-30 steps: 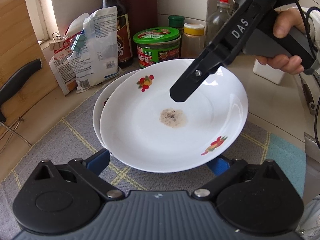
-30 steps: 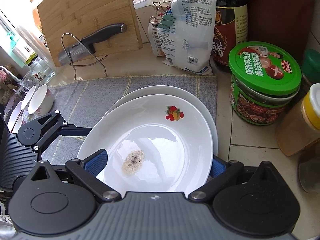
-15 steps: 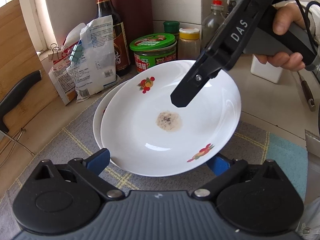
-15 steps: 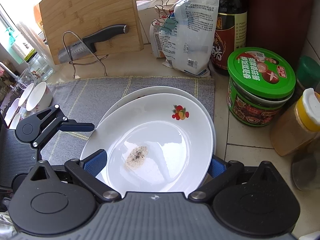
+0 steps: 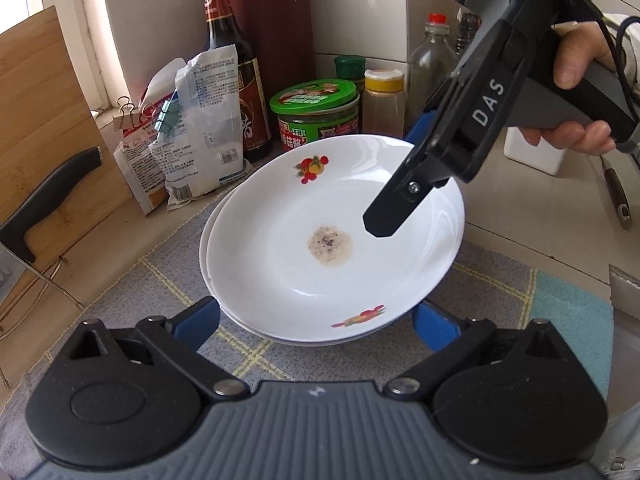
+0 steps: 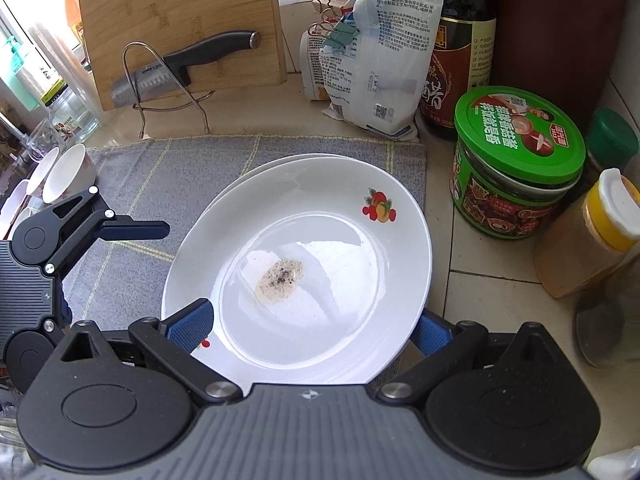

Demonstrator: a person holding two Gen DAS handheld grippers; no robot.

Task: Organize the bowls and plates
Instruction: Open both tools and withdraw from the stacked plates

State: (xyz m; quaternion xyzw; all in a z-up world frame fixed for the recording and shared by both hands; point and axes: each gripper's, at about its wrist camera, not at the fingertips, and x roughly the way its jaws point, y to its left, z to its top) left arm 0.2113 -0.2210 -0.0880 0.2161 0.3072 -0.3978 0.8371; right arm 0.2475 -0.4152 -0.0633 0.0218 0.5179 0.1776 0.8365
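A white plate with fruit prints and a speckled residue patch sits nested on a second white plate on a grey mat. It also shows in the right wrist view, with the lower plate's rim behind it. My right gripper is open, its blue fingers either side of the top plate's near rim; in the left wrist view its finger hangs over the plate. My left gripper is open at the plates' near edge. Small white bowls stand at the far left.
A green-lidded jar, a yellow-capped spice jar, a dark sauce bottle and clipped bags crowd the back and right. A cutting board with a knife on a wire rack stands at the back left.
The top plate has come down and settled squarely onto the lower plate. My right gripper has drawn back toward the plate's rim. My left gripper has pulled back a little.
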